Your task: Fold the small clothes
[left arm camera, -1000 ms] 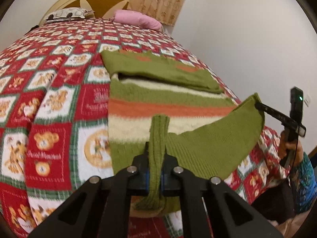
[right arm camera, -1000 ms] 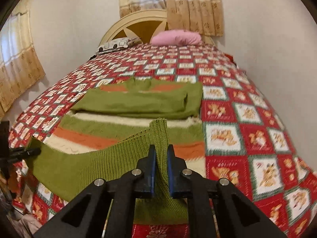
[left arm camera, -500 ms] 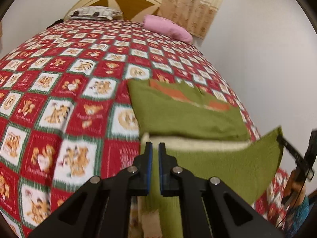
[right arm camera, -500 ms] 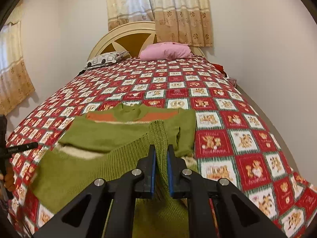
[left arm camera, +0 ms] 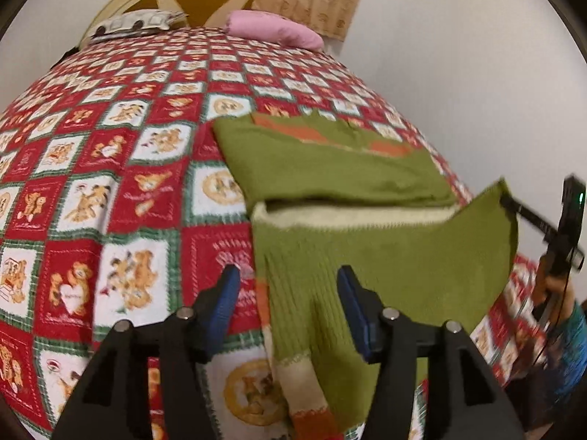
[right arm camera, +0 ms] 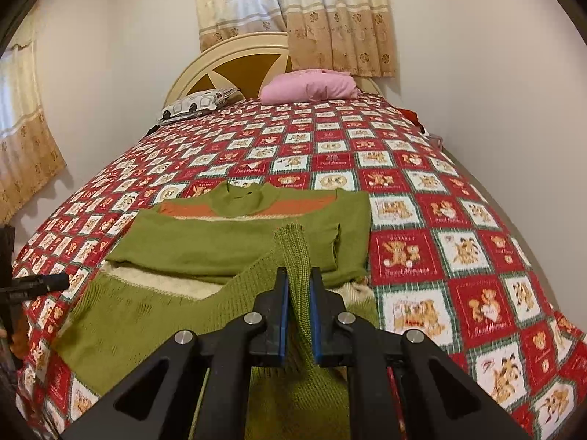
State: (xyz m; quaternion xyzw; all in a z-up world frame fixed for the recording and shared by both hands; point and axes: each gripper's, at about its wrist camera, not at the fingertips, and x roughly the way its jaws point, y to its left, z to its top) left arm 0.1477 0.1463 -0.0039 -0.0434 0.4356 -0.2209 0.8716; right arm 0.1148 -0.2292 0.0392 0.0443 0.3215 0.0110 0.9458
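Note:
A small green knit sweater [left arm camera: 330, 168] with orange and cream stripes lies on the bed, sleeves folded across its chest. Its ribbed hem [left arm camera: 385, 260] is lifted and carried up over the body. My left gripper [left arm camera: 288, 278] is open, its blue pads on either side of the hem's left corner without touching it. My right gripper [right arm camera: 297, 286] is shut on the hem's right corner [right arm camera: 293, 253], holding it above the sweater [right arm camera: 238, 245]. The right gripper also shows at the right edge of the left wrist view [left arm camera: 513, 201].
The bed has a red and white teddy-bear quilt [right arm camera: 422, 201]. A pink pillow [right arm camera: 312, 86] and a patterned pillow [right arm camera: 194, 104] lie by the cream headboard [right arm camera: 234, 62]. A white wall [right arm camera: 495, 91] runs close along the bed's right side.
Both grippers carried the hem forward, up over the sweater's body. My left gripper, shut on the hem before, has opened and let it go. The right stays shut on its corner.

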